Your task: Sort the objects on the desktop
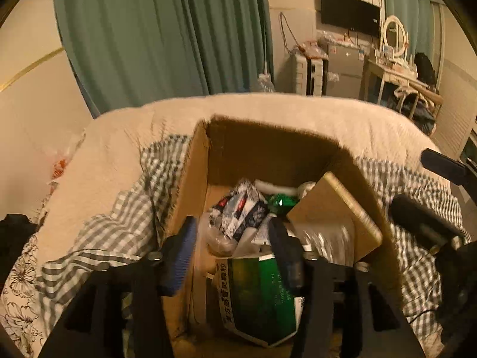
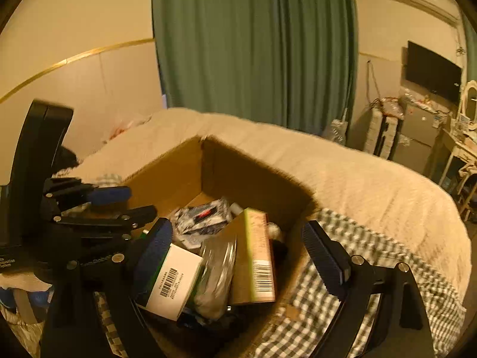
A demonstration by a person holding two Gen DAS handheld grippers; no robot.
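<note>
An open cardboard box (image 1: 196, 161) (image 2: 179, 164) sits on a bed and holds several packages. My left gripper (image 1: 235, 247) hangs over the box's near side, jaws apart. A green and white medicine box (image 1: 259, 295) lies just under and between its fingers; I cannot tell if a pad touches it. The same box shows in the right wrist view (image 2: 176, 283). A tan carton (image 1: 331, 220) (image 2: 256, 256) leans in the box, beside crumpled black and white packets (image 1: 238, 208) (image 2: 202, 217). My right gripper (image 2: 238, 253) is open and empty above the box.
A grey checked cloth (image 1: 119, 223) (image 2: 342, 283) lies around the box on a cream blanket (image 1: 268, 110). Green curtains (image 2: 253, 44) hang behind the bed. A fridge (image 1: 345, 68), a TV and a dressing table stand at the far right.
</note>
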